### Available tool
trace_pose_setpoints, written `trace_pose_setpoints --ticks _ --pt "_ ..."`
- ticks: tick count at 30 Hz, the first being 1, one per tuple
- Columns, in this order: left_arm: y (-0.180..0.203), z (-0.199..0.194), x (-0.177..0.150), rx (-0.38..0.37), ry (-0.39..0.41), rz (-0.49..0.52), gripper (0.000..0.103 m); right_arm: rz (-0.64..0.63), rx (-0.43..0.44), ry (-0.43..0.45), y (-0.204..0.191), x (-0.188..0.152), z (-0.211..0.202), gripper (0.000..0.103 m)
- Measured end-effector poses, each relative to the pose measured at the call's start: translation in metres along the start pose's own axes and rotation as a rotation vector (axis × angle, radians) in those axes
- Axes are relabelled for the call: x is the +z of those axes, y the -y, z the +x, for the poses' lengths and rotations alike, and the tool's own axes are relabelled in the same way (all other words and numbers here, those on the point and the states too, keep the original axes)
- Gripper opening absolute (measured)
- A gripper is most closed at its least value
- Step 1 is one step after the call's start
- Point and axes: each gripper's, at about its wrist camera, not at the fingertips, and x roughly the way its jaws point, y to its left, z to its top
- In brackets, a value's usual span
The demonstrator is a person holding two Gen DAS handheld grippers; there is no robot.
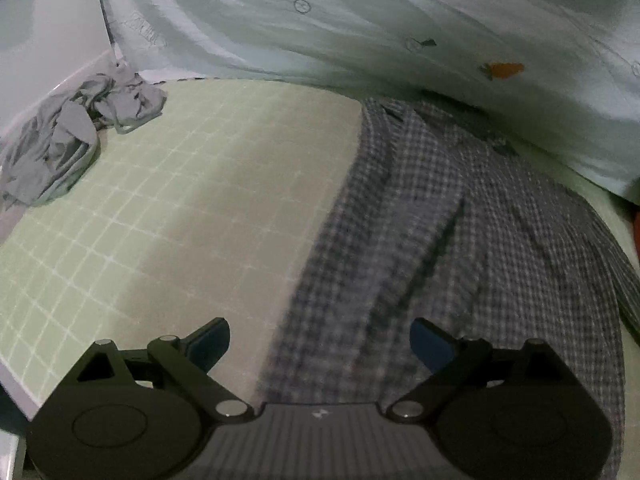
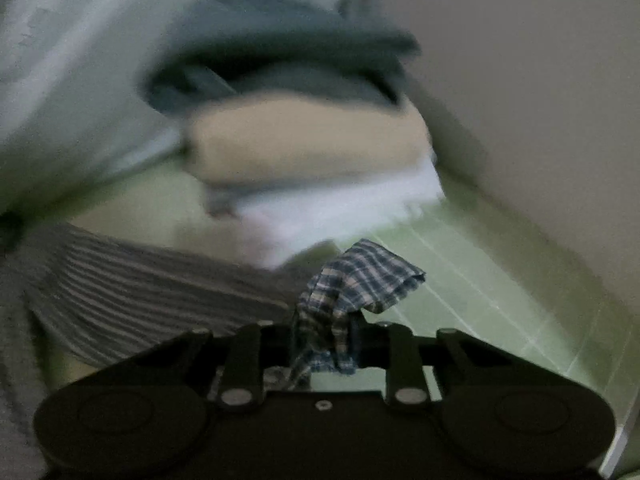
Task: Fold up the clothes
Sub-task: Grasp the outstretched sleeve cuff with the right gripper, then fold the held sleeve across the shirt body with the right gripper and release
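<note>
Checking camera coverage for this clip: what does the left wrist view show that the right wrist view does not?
Only the left wrist view shows the open left gripper, empty over the spread checked shirt, and a crumpled grey garment. Only the right wrist view shows the right gripper shut on a corner of checked fabric, plus a stack of folded clothes. Both show the green grid mat.

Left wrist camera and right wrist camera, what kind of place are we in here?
Probably a home laundry-folding spot, perhaps a bedroom: a green grid mat with a checked shirt spread on it, a crumpled grey garment waiting aside, a stack of folded clothes, and pale printed bedding behind.
</note>
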Motion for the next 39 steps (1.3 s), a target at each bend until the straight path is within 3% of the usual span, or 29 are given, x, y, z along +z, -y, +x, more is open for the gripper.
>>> trace_pose_setpoints --ticks 5,9,13,16,18,19,21,22,30,36,38,39 --pt "-0.026 0.027 0.022 -0.037 -0.016 -0.034 0.096 -0.096 0.113 0.077 -0.092 0.014 -0.041 0.024" --pt "-0.031 0.038 0.032 -0.076 -0.015 -0.031 0.096 -0.101 0.301 0.072 -0.172 0.007 -0.071 0.024" --pt "-0.032 0.043 0.037 -0.099 -0.007 -0.027 0.096 -0.13 0.488 -0.031 -0.245 -0.025 -0.079 0.025" --pt "-0.03 0.041 0.037 -0.109 -0.005 -0.018 0.096 -0.235 0.544 -0.14 -0.284 -0.055 -0.075 0.034" --pt "-0.028 0.038 0.036 -0.11 0.002 -0.008 0.096 -0.274 0.549 -0.195 -0.291 -0.067 -0.072 0.047" --pt "-0.026 0.035 0.034 -0.111 0.006 -0.004 0.096 -0.284 0.552 -0.204 -0.291 -0.07 -0.073 0.052" --pt "-0.022 0.03 0.032 -0.112 0.016 0.004 0.096 -0.278 0.551 -0.176 -0.28 -0.068 -0.078 0.081" --pt "-0.02 0.028 0.03 -0.113 0.018 0.009 0.096 -0.267 0.538 -0.154 -0.272 -0.065 -0.08 0.084" --pt "0.029 0.024 0.01 -0.154 -0.002 0.076 0.096 -0.15 0.397 -0.107 -0.176 -0.058 -0.078 0.101" --pt "0.081 0.034 0.008 -0.212 -0.026 0.176 0.095 -0.064 0.278 -0.153 -0.109 -0.071 -0.063 0.103" --pt "0.095 0.038 0.009 -0.241 -0.028 0.205 0.089 -0.018 0.245 -0.168 -0.094 -0.068 -0.052 0.103" --pt "0.101 0.042 0.01 -0.256 -0.035 0.214 0.081 0.005 0.231 -0.175 -0.087 -0.065 -0.046 0.103"
